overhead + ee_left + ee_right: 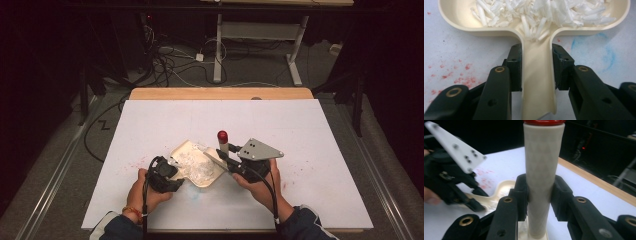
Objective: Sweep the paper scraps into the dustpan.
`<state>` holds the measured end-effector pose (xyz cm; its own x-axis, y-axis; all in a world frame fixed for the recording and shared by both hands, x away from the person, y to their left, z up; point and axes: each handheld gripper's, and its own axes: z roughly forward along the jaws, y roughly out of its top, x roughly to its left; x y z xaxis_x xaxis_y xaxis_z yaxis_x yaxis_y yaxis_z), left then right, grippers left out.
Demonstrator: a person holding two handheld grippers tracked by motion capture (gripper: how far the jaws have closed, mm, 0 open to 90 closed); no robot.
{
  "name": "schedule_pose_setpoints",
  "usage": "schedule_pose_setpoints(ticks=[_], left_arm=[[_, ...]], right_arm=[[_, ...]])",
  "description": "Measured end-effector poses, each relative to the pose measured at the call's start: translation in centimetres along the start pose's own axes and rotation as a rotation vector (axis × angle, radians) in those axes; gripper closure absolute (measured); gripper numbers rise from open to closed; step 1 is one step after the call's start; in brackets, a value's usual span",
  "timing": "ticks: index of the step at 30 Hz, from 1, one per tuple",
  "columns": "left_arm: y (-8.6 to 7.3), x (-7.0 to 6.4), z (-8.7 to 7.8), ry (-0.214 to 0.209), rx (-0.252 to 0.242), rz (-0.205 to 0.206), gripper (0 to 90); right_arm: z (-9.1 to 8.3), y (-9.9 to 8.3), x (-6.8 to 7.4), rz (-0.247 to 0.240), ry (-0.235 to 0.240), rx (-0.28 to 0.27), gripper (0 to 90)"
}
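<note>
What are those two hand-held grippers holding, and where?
Left hand-held gripper clamps the cream dustpan by its handle; right hand-held gripper grips the red-capped brush handle mid-shaft.

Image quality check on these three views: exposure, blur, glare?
High view: table sheet evenly lit, room beyond it underexposed, near black; soft overall, so the shreds in the cream dustpan merge. Left gripper view: sharp, shadowless light on the dustpan handle and white shreds; no glare. Right gripper view: the brush handle close up is soft, background dim and blurred.
</note>
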<state>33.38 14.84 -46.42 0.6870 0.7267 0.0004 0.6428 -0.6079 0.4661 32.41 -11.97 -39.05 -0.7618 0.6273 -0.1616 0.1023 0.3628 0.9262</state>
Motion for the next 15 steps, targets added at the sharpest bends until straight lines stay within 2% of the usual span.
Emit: schedule_pose_setpoints(ticks=[4, 6, 9, 14, 15], left_arm=[[0.0, 0.1, 0.0, -0.004, -0.001, -0.001, 63.4], [0.0, 0.2, 0.0, -0.009, -0.002, 0.0, 63.4], [-0.1, 0.3, 0.0, -0.014, -0.002, 0.0, 63.4], [-0.2, 0.4, 0.0, -0.017, -0.003, -0.005, 63.4], [-0.3, 0.4, 0.0, -0.018, -0.005, -0.006, 63.4]], right_arm=[[-0.2, 0.7, 0.3, -0.004, 0.047, -0.013, 70.7], [-0.3, 1.0, 0.4, -0.003, 0.047, -0.016, 70.7], [-0.7, 1.4, 0.4, -0.027, 0.036, -0.03, 70.7], [-1.2, 2.0, -0.5, -0.017, 0.018, -0.046, 70.7], [-0.9, 2.2, -1.0, -0.009, 0.009, -0.049, 70.7]])
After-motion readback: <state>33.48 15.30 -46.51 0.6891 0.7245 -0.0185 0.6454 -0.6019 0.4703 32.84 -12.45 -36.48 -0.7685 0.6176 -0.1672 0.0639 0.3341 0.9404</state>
